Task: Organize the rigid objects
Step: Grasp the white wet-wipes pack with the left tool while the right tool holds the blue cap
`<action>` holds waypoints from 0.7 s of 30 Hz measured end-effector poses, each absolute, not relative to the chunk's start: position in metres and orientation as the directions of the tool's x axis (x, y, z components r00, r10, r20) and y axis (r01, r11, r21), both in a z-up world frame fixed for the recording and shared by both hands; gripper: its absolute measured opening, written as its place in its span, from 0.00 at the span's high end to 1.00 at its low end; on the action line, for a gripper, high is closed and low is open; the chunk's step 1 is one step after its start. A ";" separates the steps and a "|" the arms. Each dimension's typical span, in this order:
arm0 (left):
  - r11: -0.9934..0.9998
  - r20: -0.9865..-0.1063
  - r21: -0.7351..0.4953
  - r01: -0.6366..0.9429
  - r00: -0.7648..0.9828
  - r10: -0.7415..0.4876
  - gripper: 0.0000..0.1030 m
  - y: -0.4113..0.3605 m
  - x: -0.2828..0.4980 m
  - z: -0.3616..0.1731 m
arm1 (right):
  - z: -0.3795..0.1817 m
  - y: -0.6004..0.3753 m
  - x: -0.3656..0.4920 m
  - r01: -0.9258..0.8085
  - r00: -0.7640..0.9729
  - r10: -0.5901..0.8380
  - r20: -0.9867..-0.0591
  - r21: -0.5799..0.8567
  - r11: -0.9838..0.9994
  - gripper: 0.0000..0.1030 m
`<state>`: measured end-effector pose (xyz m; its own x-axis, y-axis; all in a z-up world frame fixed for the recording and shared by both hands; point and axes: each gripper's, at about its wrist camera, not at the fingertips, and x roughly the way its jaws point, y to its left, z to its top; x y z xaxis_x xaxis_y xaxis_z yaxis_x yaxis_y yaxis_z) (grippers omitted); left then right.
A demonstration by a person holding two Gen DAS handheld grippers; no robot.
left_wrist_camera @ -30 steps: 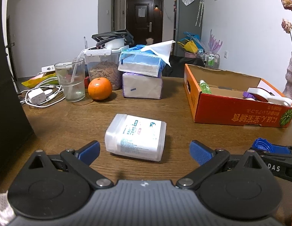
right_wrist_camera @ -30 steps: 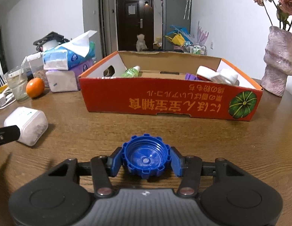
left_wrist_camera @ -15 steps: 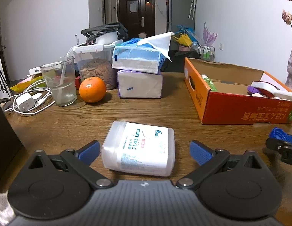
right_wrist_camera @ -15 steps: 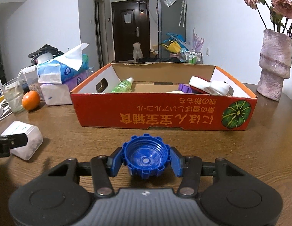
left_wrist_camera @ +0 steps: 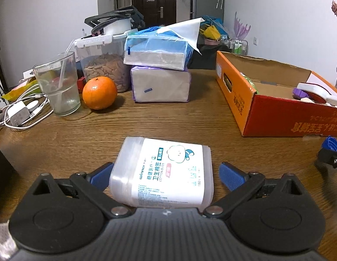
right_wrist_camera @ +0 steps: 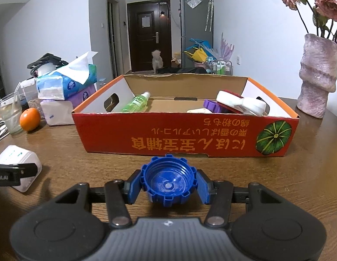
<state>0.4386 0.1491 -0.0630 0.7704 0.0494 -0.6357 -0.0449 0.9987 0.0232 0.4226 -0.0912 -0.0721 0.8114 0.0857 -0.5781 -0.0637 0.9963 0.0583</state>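
Clutter fills the far left of the wooden surface (left_wrist_camera: 168,117): a white charger with cables (left_wrist_camera: 18,114), one drinking glass (left_wrist_camera: 57,84) holding a straw, one orange (left_wrist_camera: 99,92), a clear tub (left_wrist_camera: 103,69) of nuts, and two tissue packs (left_wrist_camera: 157,74) stacked. Nearer, the cotton-bud box (left_wrist_camera: 168,171) lies flat between the spread fingers of the left gripper (left_wrist_camera: 166,176), neither pad clearly touching it. To the right stands the orange cardboard box (right_wrist_camera: 186,137); the right wrist view shows inside it one green bottle (right_wrist_camera: 135,102), a purple piece (right_wrist_camera: 211,105) and white items (right_wrist_camera: 242,102). Only that view shows the right gripper (right_wrist_camera: 168,187) with its fingers pinching the blue cap (right_wrist_camera: 168,182) above the surface, plus one vase (right_wrist_camera: 317,76) of roses at far right.
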 end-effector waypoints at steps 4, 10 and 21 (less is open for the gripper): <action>0.999 -0.644 0.021 -0.043 0.764 0.047 0.01 0.150 0.440 -0.065 | -0.072 -0.091 0.424 -0.067 0.812 0.089 -0.576 0.059 0.996 0.50; 0.998 -0.659 0.027 -0.051 0.750 0.056 0.18 0.151 0.442 -0.068 | -0.071 -0.091 0.423 -0.069 0.815 0.092 -0.572 0.062 0.996 0.50; 0.996 -0.631 0.050 -0.074 0.770 0.089 0.18 0.149 0.435 -0.061 | -0.070 -0.091 0.422 -0.078 0.820 0.102 -0.563 0.068 0.995 0.50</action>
<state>0.4350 0.1491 -0.0615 0.7704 0.0887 -0.6314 -0.0738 0.9960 0.0499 0.4217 -0.0915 -0.0702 0.8201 0.1025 -0.5630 -0.0778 0.9947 0.0678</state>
